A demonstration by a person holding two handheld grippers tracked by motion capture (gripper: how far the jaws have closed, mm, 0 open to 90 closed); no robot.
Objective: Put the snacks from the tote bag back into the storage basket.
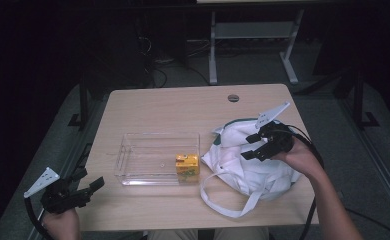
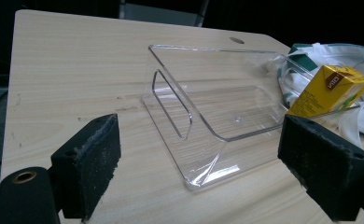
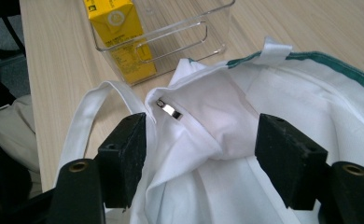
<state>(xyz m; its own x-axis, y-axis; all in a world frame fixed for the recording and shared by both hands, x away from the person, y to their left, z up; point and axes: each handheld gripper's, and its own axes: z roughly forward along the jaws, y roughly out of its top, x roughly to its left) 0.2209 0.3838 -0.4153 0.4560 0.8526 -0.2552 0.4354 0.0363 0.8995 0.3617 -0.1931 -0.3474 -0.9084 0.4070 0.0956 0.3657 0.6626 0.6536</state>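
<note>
A clear plastic bin point(image 1: 148, 157) point(image 2: 217, 107) point(image 3: 185, 32) sits mid-table with a yellow drink carton point(image 1: 187, 166) point(image 2: 327, 91) point(image 3: 119, 37) standing in its right end. To the right of the bin lies a white cloth bag point(image 1: 248, 165) point(image 3: 245, 121) with green trim and a loose strap. My right gripper point(image 1: 253, 145) point(image 3: 201, 158) hovers open just over the bag, nothing between its pads. Over the table's front left corner, my left gripper point(image 1: 90, 181) point(image 2: 199, 172) is open and empty, its jaws toward the bin.
The wooden table point(image 1: 183, 107) has a cable hole point(image 1: 233, 98) at its back edge. A small metal clip point(image 3: 171, 110) shows on the bag's cloth. Desk legs point(image 1: 213, 50) and cables stand on the dark floor behind.
</note>
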